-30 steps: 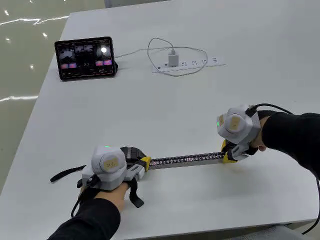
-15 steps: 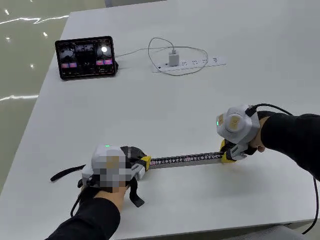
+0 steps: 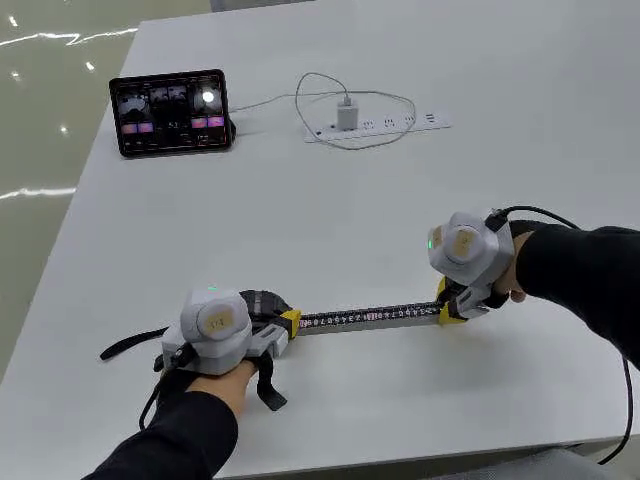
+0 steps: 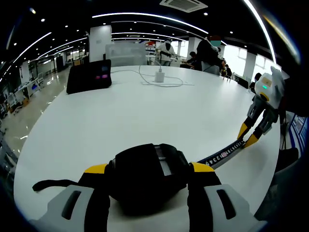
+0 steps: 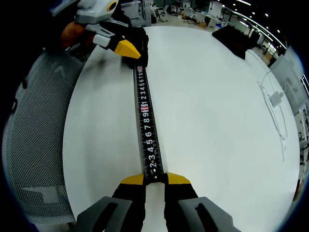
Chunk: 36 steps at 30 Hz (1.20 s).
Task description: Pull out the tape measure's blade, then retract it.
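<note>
A white table seen from above, with a person's two dark-sleeved arms reaching in from the bottom and right edges, each holding a grey gripper with yellow-tipped jaws. The left gripper, near the bottom left, has its jaws clamped on either side of the black tape measure, which rests on the table with a black strap trailing off to its left. The blade, printed with numbers, runs flat along the table from the tape measure to the right gripper, whose jaws are pinched together on the blade's free end. Compared with a second ago, the right gripper sits slightly closer to the tape measure and the visible stretch of blade is a little shorter, while the left gripper has barely shifted. That suggests the pull-out is done and the blade is being fed back in, with most of the retraction still to come; a sudden release could let the blade snap back. At the far side of the table stand a dark tablet with a lit screen and a white power strip with a looped cable, well apart from the work.
</note>
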Available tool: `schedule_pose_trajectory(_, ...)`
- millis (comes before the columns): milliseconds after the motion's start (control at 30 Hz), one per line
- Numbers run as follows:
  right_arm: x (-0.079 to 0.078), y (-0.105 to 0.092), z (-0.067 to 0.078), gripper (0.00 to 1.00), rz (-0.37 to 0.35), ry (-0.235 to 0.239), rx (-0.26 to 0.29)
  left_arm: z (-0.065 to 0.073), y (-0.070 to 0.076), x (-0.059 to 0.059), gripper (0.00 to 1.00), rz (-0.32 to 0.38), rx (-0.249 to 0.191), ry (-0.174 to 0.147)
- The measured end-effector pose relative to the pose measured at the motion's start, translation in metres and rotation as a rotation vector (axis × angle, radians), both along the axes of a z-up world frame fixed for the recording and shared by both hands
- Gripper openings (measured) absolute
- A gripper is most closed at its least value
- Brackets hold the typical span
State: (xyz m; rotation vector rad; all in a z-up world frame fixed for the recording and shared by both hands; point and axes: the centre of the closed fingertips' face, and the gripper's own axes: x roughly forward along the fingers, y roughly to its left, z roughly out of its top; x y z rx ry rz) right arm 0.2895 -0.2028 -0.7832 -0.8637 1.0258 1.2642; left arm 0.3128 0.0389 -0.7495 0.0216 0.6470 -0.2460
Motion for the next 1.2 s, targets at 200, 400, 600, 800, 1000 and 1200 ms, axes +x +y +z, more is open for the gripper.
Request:
schedule_pose_trajectory(200, 0.0003, 0.0005, -0.0003, 0.10, 0.000, 0.000, -0.007, -0.0003, 0.0001, 0.0001, 0.60, -0.001, -0.002, -0.001)
schedule_pose_trajectory(400, 0.0001, 0.0011, -0.0003, 0.10, -0.003, -0.001, 0.000, -0.0006, -0.0004, 0.0001, 0.60, -0.001, -0.003, 0.000)
schedule_pose_trajectory(600, 0.0001, 0.0027, -0.0004, 0.10, 0.002, -0.002, 0.000, -0.0003, -0.0008, 0.0000, 0.60, -0.001, -0.004, 0.002)
schedule_pose_trajectory(800, 0.0000, 0.0050, -0.0002, 0.10, -0.005, 0.003, 0.000, -0.0003, -0.0006, 0.0005, 0.60, -0.002, -0.005, 0.003)
schedule_pose_trajectory(1000, 0.0001, 0.0074, -0.0004, 0.10, -0.018, 0.013, 0.000, -0.0008, 0.0000, 0.0005, 0.60, -0.003, -0.006, 0.005)
schedule_pose_trajectory(1200, 0.0004, 0.0090, -0.0006, 0.10, -0.004, 0.008, -0.006, -0.0010, 0.0005, 0.0008, 0.60, -0.003, -0.007, 0.005)
